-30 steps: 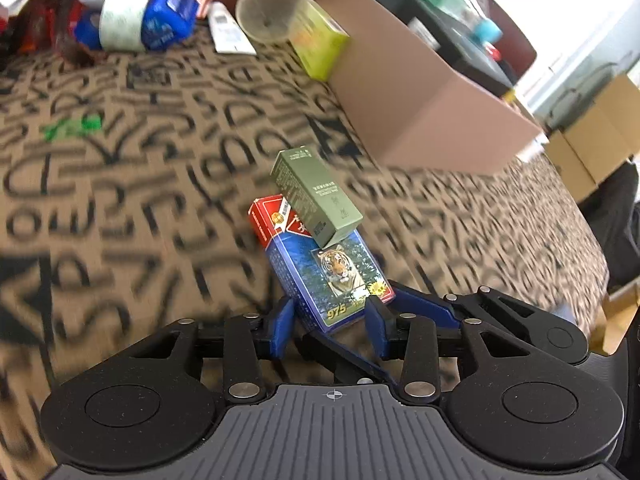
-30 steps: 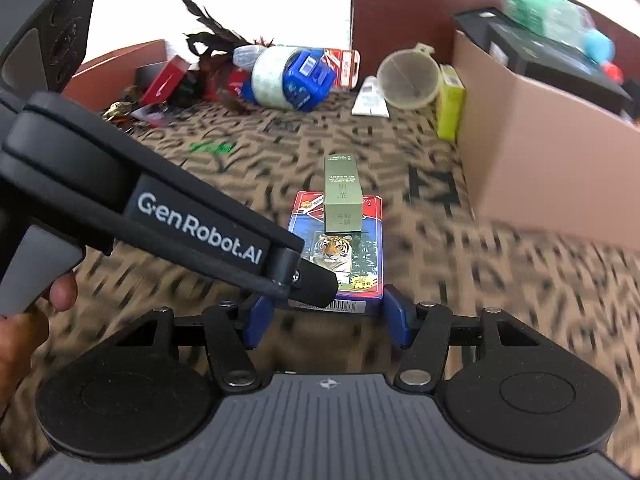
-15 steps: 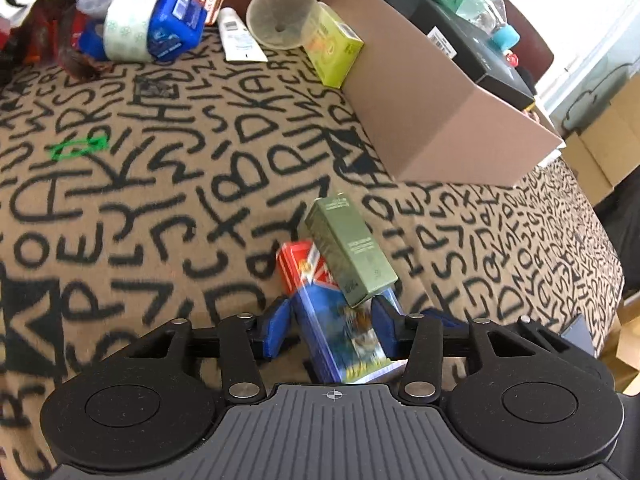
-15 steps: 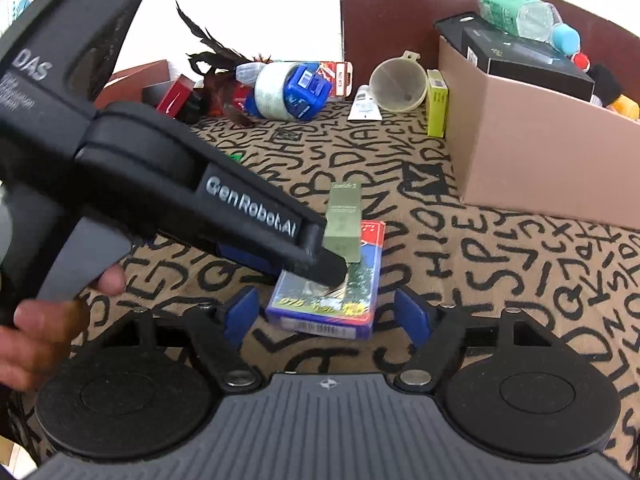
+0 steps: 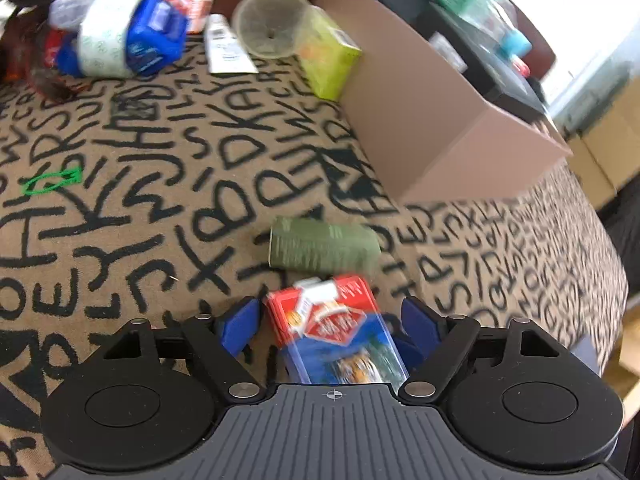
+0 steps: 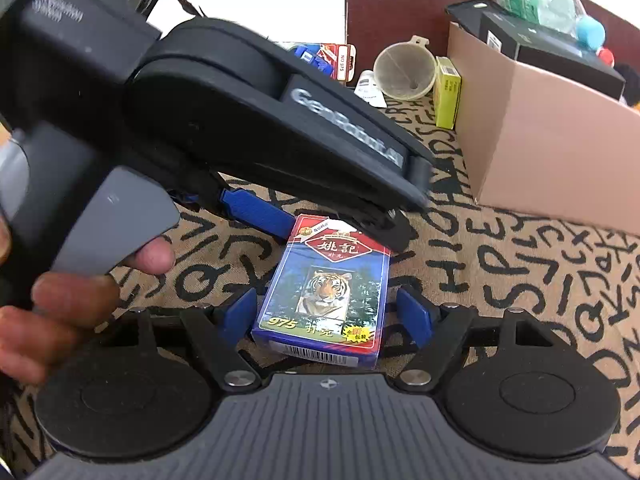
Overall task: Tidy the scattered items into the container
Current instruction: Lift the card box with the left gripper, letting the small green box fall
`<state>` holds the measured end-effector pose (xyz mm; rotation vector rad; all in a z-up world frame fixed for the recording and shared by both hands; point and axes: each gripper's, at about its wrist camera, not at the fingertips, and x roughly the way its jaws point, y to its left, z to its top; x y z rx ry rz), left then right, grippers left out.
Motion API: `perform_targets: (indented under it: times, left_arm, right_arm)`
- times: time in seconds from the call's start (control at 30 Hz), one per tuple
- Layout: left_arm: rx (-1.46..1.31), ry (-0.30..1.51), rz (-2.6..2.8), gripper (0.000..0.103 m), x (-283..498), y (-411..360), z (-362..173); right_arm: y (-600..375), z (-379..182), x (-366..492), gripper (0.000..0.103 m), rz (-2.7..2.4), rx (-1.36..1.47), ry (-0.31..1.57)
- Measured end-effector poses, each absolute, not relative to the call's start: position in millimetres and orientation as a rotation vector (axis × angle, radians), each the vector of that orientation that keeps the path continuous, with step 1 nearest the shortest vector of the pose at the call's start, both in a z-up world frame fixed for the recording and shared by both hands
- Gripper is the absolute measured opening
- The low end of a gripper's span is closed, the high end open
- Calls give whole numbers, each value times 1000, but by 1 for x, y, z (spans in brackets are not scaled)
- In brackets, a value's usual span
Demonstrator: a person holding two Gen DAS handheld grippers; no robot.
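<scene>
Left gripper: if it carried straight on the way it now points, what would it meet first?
The tiger card box already sits between its open jaws; beyond that end lies the green box on the lettered cloth, probably next, though depth is unclear.

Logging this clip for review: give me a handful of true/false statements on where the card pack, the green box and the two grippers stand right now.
1. The green box lies on its side on the cloth, off the card pack. True.
2. The right gripper is clamped shut on the card pack. False: its jaws stand open, with a gap on each side of the pack.
3. The left gripper is open around the pack's red end. True.
4. The yellow box sits inside the cardboard box. False: it stands on the cloth against the outside wall.
5. The funnel lies on its side near the yellow box. True.
</scene>
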<state>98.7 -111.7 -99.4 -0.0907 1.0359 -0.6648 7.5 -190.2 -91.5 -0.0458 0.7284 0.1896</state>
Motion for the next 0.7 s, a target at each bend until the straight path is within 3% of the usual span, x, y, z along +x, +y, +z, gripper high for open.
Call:
perform_targets:
  times: [0.1, 0.23, 0.43, 0.7]
  left_arm:
    - [-37, 1022, -680, 85, 89, -114, -100]
    - [-23, 1012, -658, 84, 86, -117, -101]
    - [-22, 1034, -636, 69, 75, -118, -95]
    - [15, 979, -673, 67, 44, -150, -65]
  right_arm:
    - [-190, -91, 3, 70, 189, -68, 728]
    - [-192, -91, 2, 70, 187, -66, 737]
    - [-197, -90, -6, 68, 184, -55, 741]
    - [-221, -73, -40, 68, 158, -3, 718]
